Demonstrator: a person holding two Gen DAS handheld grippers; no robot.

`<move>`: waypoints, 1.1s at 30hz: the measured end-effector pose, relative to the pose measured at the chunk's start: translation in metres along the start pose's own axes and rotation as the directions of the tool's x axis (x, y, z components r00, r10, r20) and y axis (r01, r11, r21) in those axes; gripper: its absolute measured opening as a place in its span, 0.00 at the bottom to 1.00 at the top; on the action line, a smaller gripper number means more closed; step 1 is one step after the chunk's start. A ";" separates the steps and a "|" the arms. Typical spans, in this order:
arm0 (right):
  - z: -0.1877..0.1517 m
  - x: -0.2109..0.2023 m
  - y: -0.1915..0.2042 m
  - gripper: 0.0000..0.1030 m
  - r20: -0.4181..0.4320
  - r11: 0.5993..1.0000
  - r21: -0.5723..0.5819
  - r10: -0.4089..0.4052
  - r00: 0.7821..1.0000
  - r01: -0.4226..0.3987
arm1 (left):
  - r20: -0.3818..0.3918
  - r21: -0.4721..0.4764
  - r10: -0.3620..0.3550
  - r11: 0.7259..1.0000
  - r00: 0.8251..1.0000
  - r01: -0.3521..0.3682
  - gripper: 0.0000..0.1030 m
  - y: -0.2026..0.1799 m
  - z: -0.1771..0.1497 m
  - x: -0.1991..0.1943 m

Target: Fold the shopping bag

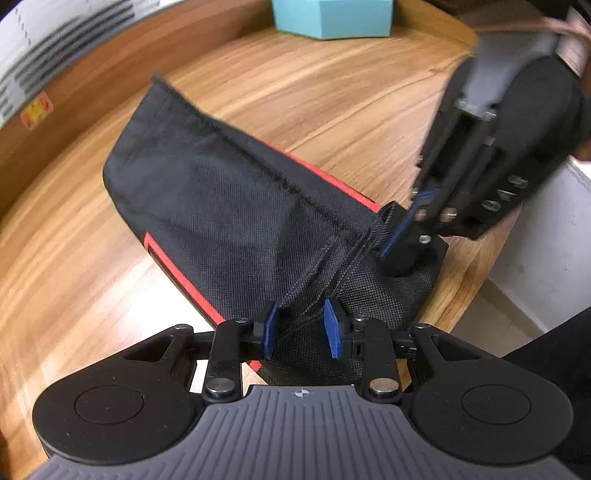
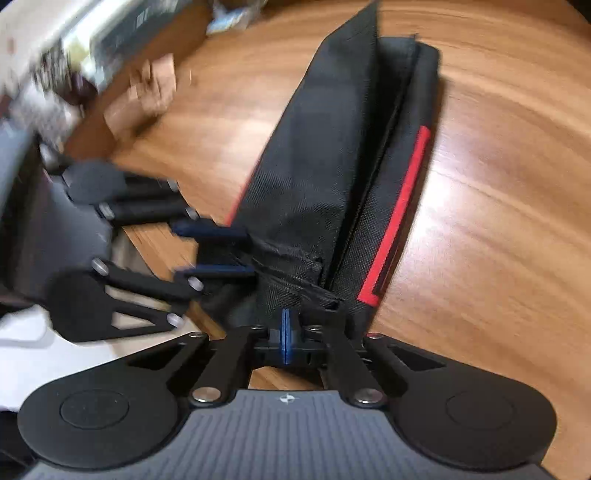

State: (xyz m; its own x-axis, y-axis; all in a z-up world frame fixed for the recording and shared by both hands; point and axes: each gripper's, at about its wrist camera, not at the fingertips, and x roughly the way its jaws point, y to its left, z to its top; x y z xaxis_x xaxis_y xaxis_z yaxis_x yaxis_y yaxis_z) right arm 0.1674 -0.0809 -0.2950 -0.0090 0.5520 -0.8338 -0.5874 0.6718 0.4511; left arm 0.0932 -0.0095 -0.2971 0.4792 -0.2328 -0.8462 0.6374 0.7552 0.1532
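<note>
A black shopping bag (image 1: 207, 192) with red trim lies folded into a long strip on the wooden table (image 1: 314, 92). My left gripper (image 1: 301, 325) sits at the strip's near end. Its blue pads stand a little apart, with a bunched ridge of fabric filling the gap and creases running into it. My right gripper (image 1: 397, 254) comes in from the right, its tip buried in the bag's near corner by the strap. In the right wrist view its pads (image 2: 286, 314) are pressed together at the edge of the bag (image 2: 314, 147), where the fabric is pulled up. The left gripper (image 2: 251, 253) pinches crumpled cloth beside it.
A teal box (image 1: 332, 18) stands at the table's far side. Brown cardboard scraps (image 2: 147, 92) lie left of the bag, blurred. The table's rounded edge (image 1: 480, 266) runs close on the right, with a white wall (image 1: 546, 229) and floor beyond it.
</note>
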 end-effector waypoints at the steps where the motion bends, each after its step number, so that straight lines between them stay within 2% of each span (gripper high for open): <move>1: 0.004 0.002 0.001 0.00 -0.021 1.000 -0.002 -0.016 1.000 0.016 | 0.022 0.010 0.010 1.000 1.000 -0.011 0.27 -0.002 0.000 -0.002; 4: 0.015 0.007 0.016 0.00 -0.080 0.995 -0.068 -0.084 0.993 0.079 | 0.089 -0.056 0.006 0.998 0.996 -0.001 0.27 0.000 -0.002 -0.017; 6: 0.019 0.010 0.028 0.00 -0.101 0.985 -0.125 -0.135 0.986 0.122 | 0.111 -0.071 -0.002 0.997 0.994 0.010 0.27 -0.004 -0.008 -0.029; 8: 0.020 0.010 0.030 0.00 -0.107 0.981 -0.137 -0.150 0.983 0.134 | 0.127 -0.075 0.009 0.997 0.992 0.001 0.27 -0.009 -0.013 -0.039; 12: 0.022 0.007 0.025 0.00 -0.106 0.986 -0.111 -0.132 0.986 0.120 | 0.117 -0.114 0.030 0.993 0.993 -0.016 0.27 -0.005 -0.012 -0.040; 13: 0.023 0.006 0.021 0.00 -0.110 0.989 -0.096 -0.121 0.987 0.111 | 0.133 -0.122 0.030 0.992 0.991 -0.013 0.27 -0.005 -0.010 -0.044; 15: 0.025 0.005 0.015 0.00 -0.119 0.993 -0.072 -0.103 0.988 0.095 | 0.217 -0.146 0.009 0.989 0.976 0.023 0.28 -0.006 -0.003 -0.067; 16: 0.026 0.004 0.012 0.00 -0.124 0.994 -0.064 -0.096 0.988 0.089 | 0.227 -0.161 0.002 0.986 0.974 0.035 0.28 -0.007 0.000 -0.073; 17: 0.027 0.003 0.010 0.00 -0.127 0.994 -0.063 -0.092 0.988 0.085 | 0.204 -0.175 0.004 0.984 0.979 0.032 0.25 -0.008 0.002 -0.074; 18: 0.027 0.003 0.009 0.00 -0.128 0.995 -0.062 -0.090 0.988 0.083 | 0.159 -0.172 0.013 0.985 0.987 0.014 0.10 -0.010 0.003 -0.069; 19: 0.026 0.003 0.008 0.00 -0.127 0.995 -0.060 -0.088 0.988 0.081 | 0.113 -0.171 0.020 0.985 0.993 -0.001 0.03 -0.012 0.002 -0.062; 22: 0.024 0.001 0.005 0.00 -0.121 0.996 -0.053 -0.080 0.989 0.074 | -0.015 -0.184 0.037 0.982 0.999 -0.039 0.01 -0.015 -0.005 -0.037; 25: 0.023 -0.001 0.005 0.00 -0.119 0.996 -0.057 -0.079 0.990 0.072 | -0.030 -0.225 0.096 0.969 0.995 -0.100 0.01 -0.015 -0.008 -0.029; 29: 0.020 -0.002 0.003 0.00 -0.123 0.996 -0.057 -0.074 0.990 0.067 | -0.063 -0.311 0.109 0.942 0.992 -0.124 0.01 -0.009 -0.004 -0.015; 33: 0.019 -0.001 0.005 0.00 -0.123 0.996 -0.055 -0.077 0.989 0.071 | -0.116 -0.349 0.103 0.927 0.988 -0.138 0.00 -0.004 -0.002 -0.001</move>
State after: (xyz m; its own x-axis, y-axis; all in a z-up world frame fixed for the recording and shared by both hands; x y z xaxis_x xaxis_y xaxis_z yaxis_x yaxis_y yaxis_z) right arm 0.1798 -0.0687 -0.2859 -0.0630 0.4340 -0.8987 -0.6302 0.6810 0.3730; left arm 0.0885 -0.0110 -0.2979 0.4692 -0.0813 -0.8793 0.3144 0.9459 0.0803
